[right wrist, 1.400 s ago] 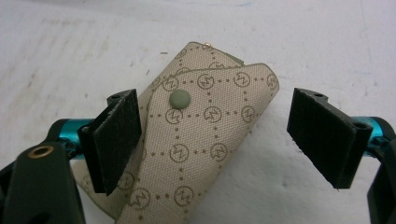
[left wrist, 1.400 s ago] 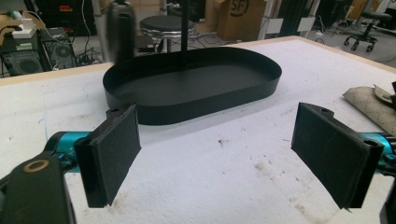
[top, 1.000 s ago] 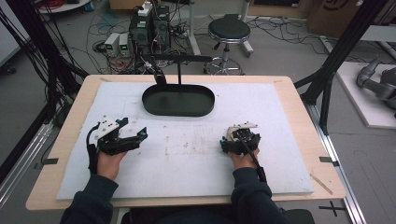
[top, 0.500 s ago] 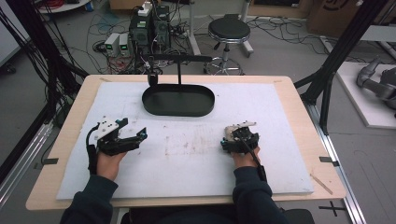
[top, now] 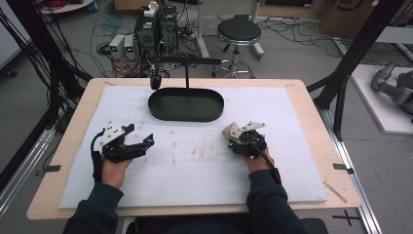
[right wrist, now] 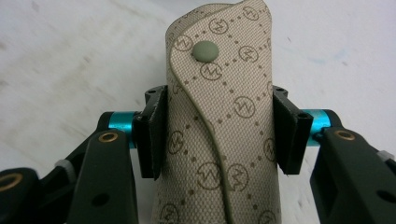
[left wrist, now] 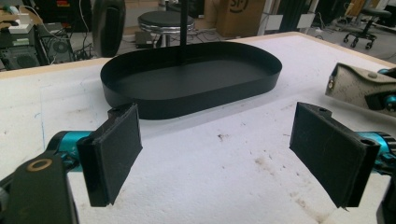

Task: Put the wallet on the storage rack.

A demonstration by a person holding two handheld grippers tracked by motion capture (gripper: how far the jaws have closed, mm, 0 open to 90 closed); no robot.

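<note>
Bright even light, soft shadows

Beige patterned snap-button pouch (right wrist: pixel 219 126), rolled, clamped between right fingers (right wrist: pixel 152 135), above white foam

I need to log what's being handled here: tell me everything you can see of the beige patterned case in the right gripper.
The beige case looks like woven fabric printed with brown circled zigzag marks and dotted diamonds. A curved flap closes over its front with a grey-green snap. The right gripper has just closed on it, pads pressing both sides. It lies low over the white table cover, near the black oval tray.
</note>
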